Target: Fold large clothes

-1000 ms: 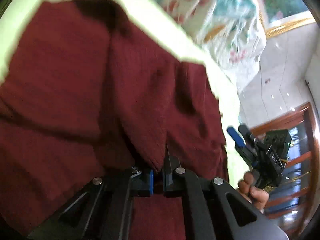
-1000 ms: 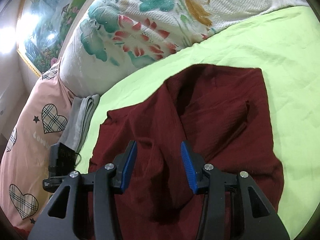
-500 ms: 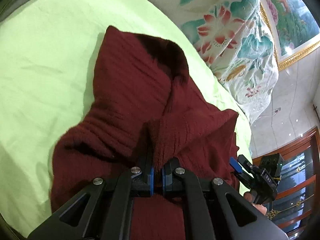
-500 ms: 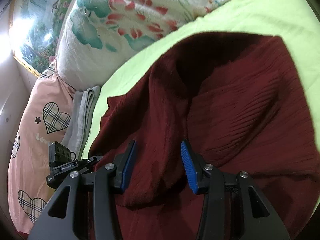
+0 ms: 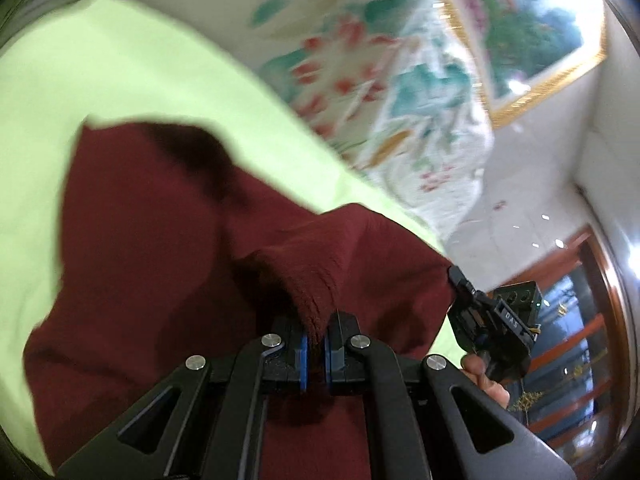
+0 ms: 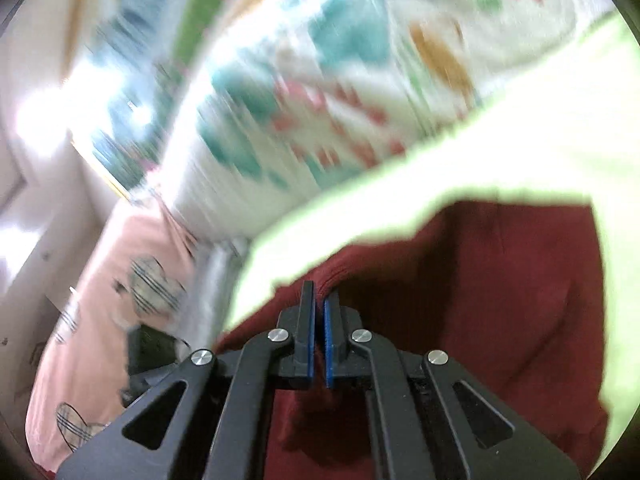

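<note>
A dark red knitted garment (image 5: 160, 240) lies crumpled on a lime-green bed sheet (image 5: 120, 80). My left gripper (image 5: 316, 320) is shut on a raised fold of it, lifted off the sheet. In the right wrist view my right gripper (image 6: 319, 300) has its jaws closing tight, with an edge of the garment (image 6: 500, 280) pinched between the blue pads. The left wrist view also shows the right gripper (image 5: 460, 280) at the garment's right corner, with a hand (image 5: 484, 380) holding it. Both views are motion-blurred.
A white floral quilt (image 5: 380, 80) is piled at the far side of the bed. A pink heart-print pillow (image 6: 100, 300) and a grey folded cloth (image 6: 216, 280) lie to the left. A framed picture (image 5: 540, 20) and a wooden door (image 5: 580, 340) are beyond.
The right gripper's jaws went from wide open over the garment to closed on its edge. Both grippers rose and tipped up, lifting the cloth.
</note>
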{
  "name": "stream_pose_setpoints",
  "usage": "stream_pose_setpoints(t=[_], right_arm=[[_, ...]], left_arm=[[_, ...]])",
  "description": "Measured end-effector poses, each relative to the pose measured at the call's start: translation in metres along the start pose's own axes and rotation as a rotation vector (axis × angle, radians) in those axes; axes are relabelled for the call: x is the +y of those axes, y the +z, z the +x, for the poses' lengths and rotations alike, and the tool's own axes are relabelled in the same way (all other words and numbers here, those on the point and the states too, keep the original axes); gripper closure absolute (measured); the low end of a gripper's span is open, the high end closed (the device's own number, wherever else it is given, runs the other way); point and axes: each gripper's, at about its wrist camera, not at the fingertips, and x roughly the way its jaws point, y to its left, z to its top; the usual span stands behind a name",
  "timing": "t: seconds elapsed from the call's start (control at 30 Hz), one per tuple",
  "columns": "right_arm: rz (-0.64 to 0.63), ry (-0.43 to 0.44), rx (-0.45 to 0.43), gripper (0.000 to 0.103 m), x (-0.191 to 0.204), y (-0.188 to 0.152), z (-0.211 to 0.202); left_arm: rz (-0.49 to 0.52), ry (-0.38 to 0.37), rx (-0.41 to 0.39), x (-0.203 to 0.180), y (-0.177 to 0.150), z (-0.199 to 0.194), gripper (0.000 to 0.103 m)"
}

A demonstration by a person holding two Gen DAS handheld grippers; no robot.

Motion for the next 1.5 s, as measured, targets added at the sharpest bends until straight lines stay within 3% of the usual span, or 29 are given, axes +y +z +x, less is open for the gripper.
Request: stream_pose_setpoints(t=[0.07, 0.17, 0.37, 0.47, 0.57, 0.63, 0.67, 0.7, 0.73, 0.77, 0.8, 0.83, 1.0, 1.07, 1.1, 1.13, 1.17, 1.2, 1.27, 1.37, 1.43, 1.5], right_arm=[[-0.016, 0.016, -0.054, 0.099, 0.0, 0.009, -0.012], [-0.004, -0.007, -0.027, 0.099, -0.011, 0.002, -0.015], [0.048, -0.07, 0.142, 0.096, -0.046, -0.034, -0.011], [0.073, -0.176, 0.193, 0.096, -0.057, -0.045, -0.017], [-0.002, -0.288, 0.133, 0.096, -0.036, -0.046, -0.037], [-0.078, -0.267, 0.107, 0.096, -0.011, -0.051, -0.047], [-0.117, -0.226, 0.123, 0.096, 0.005, -0.057, -0.047], [-0.158, -0.18, 0.158, 0.093, 0.02, -0.066, -0.042], [-0.18, -0.156, 0.187, 0.082, 0.028, -0.073, -0.036], [-0.215, -0.145, 0.23, 0.063, 0.037, -0.083, -0.025], [-0.254, -0.15, 0.256, 0.055, 0.044, -0.092, -0.016], [-0.312, -0.158, 0.277, 0.048, 0.053, -0.102, -0.006], [-0.492, -0.222, 0.361, 0.048, 0.073, -0.132, 0.032], [-0.566, -0.286, 0.394, 0.048, 0.073, -0.139, 0.043], [-0.59, -0.314, 0.414, 0.051, 0.07, -0.142, 0.046], [-0.602, -0.338, 0.428, 0.079, 0.067, -0.143, 0.049], [-0.588, -0.353, 0.448, 0.099, 0.061, -0.142, 0.051], [-0.557, -0.367, 0.44, 0.099, 0.055, -0.137, 0.048], [-0.494, -0.334, 0.37, 0.099, 0.052, -0.124, 0.033], [-0.4, -0.178, 0.24, 0.1, 0.055, -0.106, -0.002], [-0.397, -0.14, 0.297, 0.097, 0.054, -0.111, 0.001], [-0.44, -0.163, 0.401, 0.093, 0.053, -0.127, 0.012]], left_arm=[[0.05, -0.022, -0.036, -0.011, 0.007, 0.0, 0.099], [0.08, -0.072, -0.012, -0.009, 0.005, 0.007, 0.099], [0.128, -0.001, 0.184, 0.013, -0.039, 0.031, 0.098], [0.099, 0.023, 0.229, 0.027, -0.054, 0.028, 0.094], [0.087, 0.03, 0.211, 0.027, -0.053, 0.014, 0.074], [0.103, 0.046, 0.184, 0.022, -0.049, 0.0, 0.059], [0.103, 0.043, 0.17, 0.021, -0.046, -0.004, 0.057], [0.094, 0.033, 0.154, 0.018, -0.042, -0.006, 0.051], [0.081, 0.025, 0.138, 0.017, -0.037, -0.009, 0.045], [0.07, 0.023, 0.125, 0.016, -0.032, -0.011, 0.042], [0.056, 0.027, 0.116, 0.017, -0.027, -0.01, 0.04], [0.041, 0.049, 0.126, 0.017, -0.02, -0.004, 0.039], [0.003, 0.135, 0.228, 0.024, -0.005, 0.036, 0.039], [0.012, 0.145, 0.265, 0.024, -0.005, 0.049, 0.043], [0.029, 0.163, 0.275, 0.022, -0.006, 0.055, 0.053], [0.057, 0.178, 0.279, 0.018, -0.006, 0.06, 0.079], [0.069, 0.18, 0.284, 0.018, -0.008, 0.061, 0.088], [0.081, 0.193, 0.275, 0.016, -0.007, 0.063, 0.089], [0.112, 0.206, 0.218, 0.011, -0.005, 0.056, 0.091], [0.11, 0.161, 0.147, 0.012, 0.001, 0.042, 0.091], [0.126, 0.156, 0.143, 0.013, 0.0, 0.041, 0.09], [0.146, 0.19, 0.176, 0.015, -0.005, 0.044, 0.086]])
